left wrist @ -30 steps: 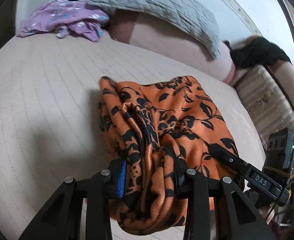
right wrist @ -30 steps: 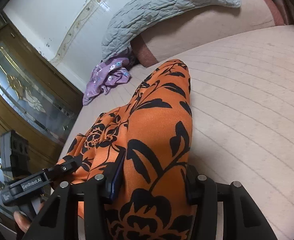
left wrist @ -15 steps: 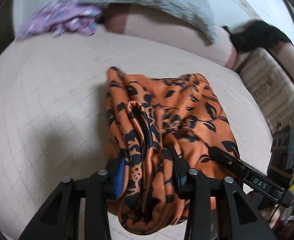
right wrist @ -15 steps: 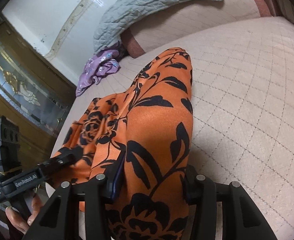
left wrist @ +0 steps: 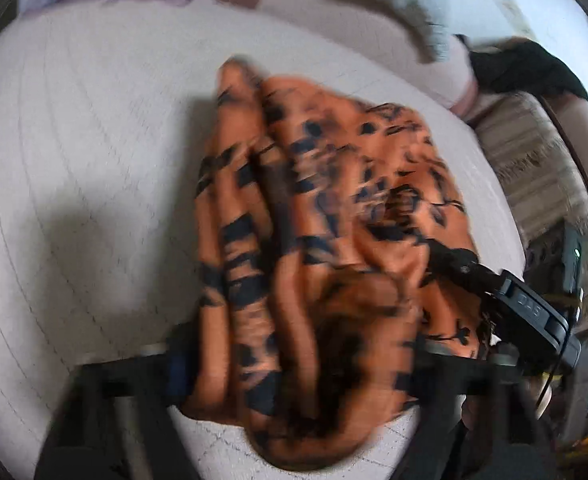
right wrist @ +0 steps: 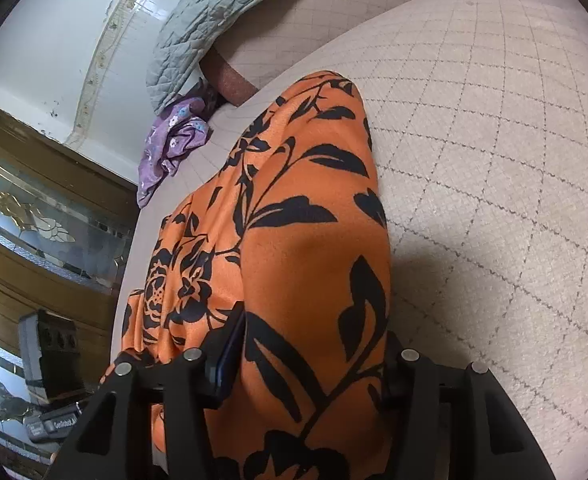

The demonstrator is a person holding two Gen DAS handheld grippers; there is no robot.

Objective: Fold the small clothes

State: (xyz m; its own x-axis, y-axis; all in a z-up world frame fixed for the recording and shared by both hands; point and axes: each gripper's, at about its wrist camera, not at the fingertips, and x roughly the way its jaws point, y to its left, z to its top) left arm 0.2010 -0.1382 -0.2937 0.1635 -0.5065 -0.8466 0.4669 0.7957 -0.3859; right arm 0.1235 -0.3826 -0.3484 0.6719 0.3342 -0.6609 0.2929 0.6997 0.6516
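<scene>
An orange garment with a black flower print (left wrist: 334, 184) lies bunched on the pale quilted bed cover (left wrist: 74, 160). In the blurred left wrist view, my left gripper (left wrist: 302, 360) is low over its near end. Its jaws are opening and stand wide, with the loose bunch of cloth still between them. In the right wrist view the same garment (right wrist: 302, 208) runs away from my right gripper (right wrist: 310, 360). Those jaws are opening slightly, but the pads still press a thick fold. The right gripper's body also appears in the left wrist view, at the garment's right edge.
A crumpled purple flowered cloth (right wrist: 174, 140) lies at the far end of the bed, by a grey quilted pillow (right wrist: 214, 12). A black garment (left wrist: 522, 68) and a striped cushion (left wrist: 534, 152) lie to the right. A wooden cabinet with glass panels (right wrist: 34, 220) stands beside the bed.
Both grippers have sunk toward the bed with the orange garment. The left jaws have spread much wider and the bunch between them has loosened. The right jaws have widened only a little.
</scene>
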